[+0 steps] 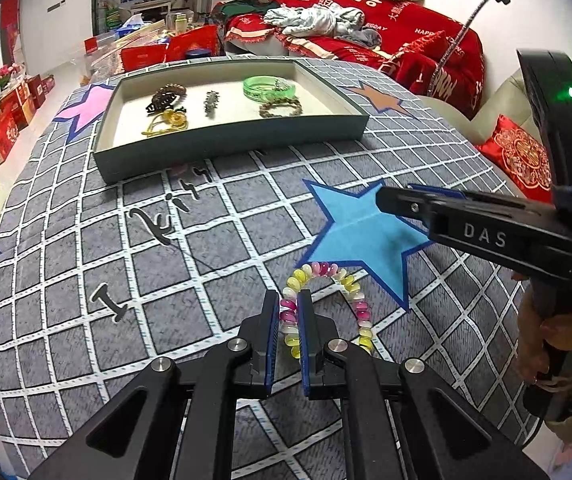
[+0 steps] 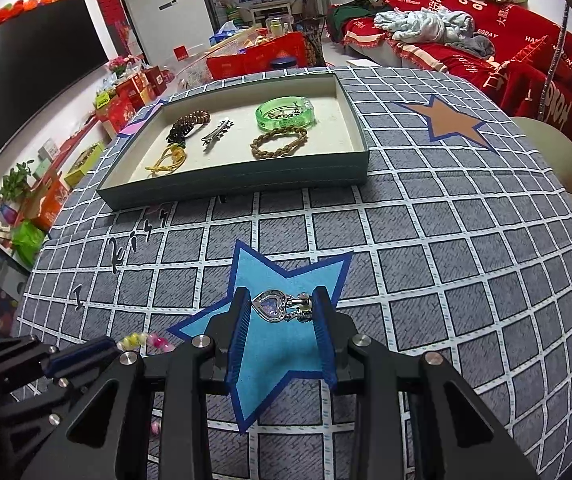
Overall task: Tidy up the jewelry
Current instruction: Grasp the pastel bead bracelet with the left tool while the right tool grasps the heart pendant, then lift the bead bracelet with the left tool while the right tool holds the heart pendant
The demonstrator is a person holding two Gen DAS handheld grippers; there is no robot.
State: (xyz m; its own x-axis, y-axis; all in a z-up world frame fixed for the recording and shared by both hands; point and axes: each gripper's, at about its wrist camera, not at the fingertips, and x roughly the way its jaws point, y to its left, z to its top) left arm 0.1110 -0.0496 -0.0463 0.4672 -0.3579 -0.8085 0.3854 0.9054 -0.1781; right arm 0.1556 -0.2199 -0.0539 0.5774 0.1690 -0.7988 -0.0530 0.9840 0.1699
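Observation:
A bracelet of pink, yellow and white beads (image 1: 350, 284) hangs in a loop just over the grey checked cloth. My left gripper (image 1: 288, 300) is shut on its left side, and the beads (image 2: 146, 340) also show beside that gripper (image 2: 82, 354) in the right wrist view. My right gripper (image 2: 281, 300) is shut on a silver heart charm (image 2: 272, 305) above the blue star (image 2: 286, 344). Its tip (image 1: 390, 198) reaches in from the right of the left wrist view. The grey-green tray (image 1: 230, 148) (image 2: 238, 184) lies further back with jewelry in it.
In the tray lie a green bangle (image 1: 268, 88), a braided bracelet (image 1: 280, 108), a metal hair clip (image 1: 211, 102), a dark hair claw (image 1: 164, 98) and a yellow cord (image 1: 166, 122). A red sofa (image 1: 426, 40) stands behind; boxes (image 1: 6, 112) line the floor at left.

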